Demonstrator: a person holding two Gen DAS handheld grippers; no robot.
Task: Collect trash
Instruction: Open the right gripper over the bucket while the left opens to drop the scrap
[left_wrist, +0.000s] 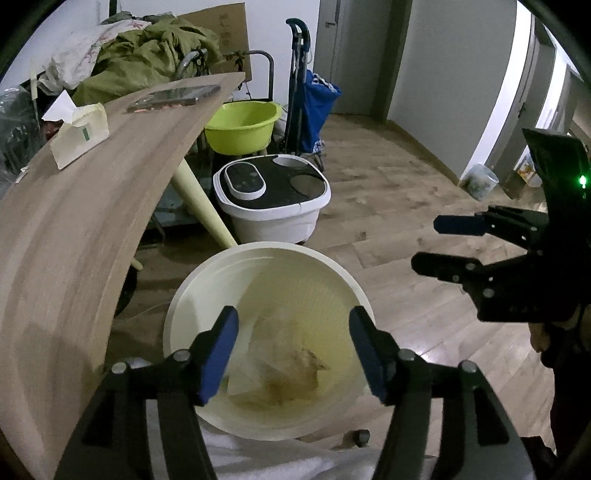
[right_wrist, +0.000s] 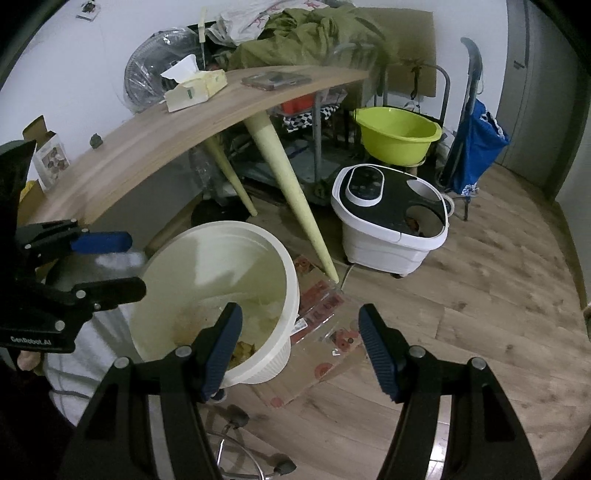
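Observation:
A white round trash bin (left_wrist: 207, 295) stands on the wood floor beside the table; it also shows in the right wrist view (right_wrist: 280, 280). Crumpled plastic and brownish trash (left_wrist: 288, 365) lie inside it. My left gripper (left_wrist: 293, 349) is open and empty, directly above the bin's mouth. My right gripper (right_wrist: 300, 345) is open and empty, above the bin's right rim and the floor. The right gripper also shows in the left wrist view (left_wrist: 428, 243), right of the bin. The left gripper shows in the right wrist view (right_wrist: 125, 264), left of the bin.
A wooden table (right_wrist: 155, 140) with cream legs (right_wrist: 291, 192) holds a tissue box (right_wrist: 195, 86) and a phone (right_wrist: 275, 79). A white-and-black foot bath (right_wrist: 391, 218), a green basin (right_wrist: 397, 134), a blue trolley bag (right_wrist: 474, 147) and flattened cardboard (right_wrist: 321, 332) stand on the floor.

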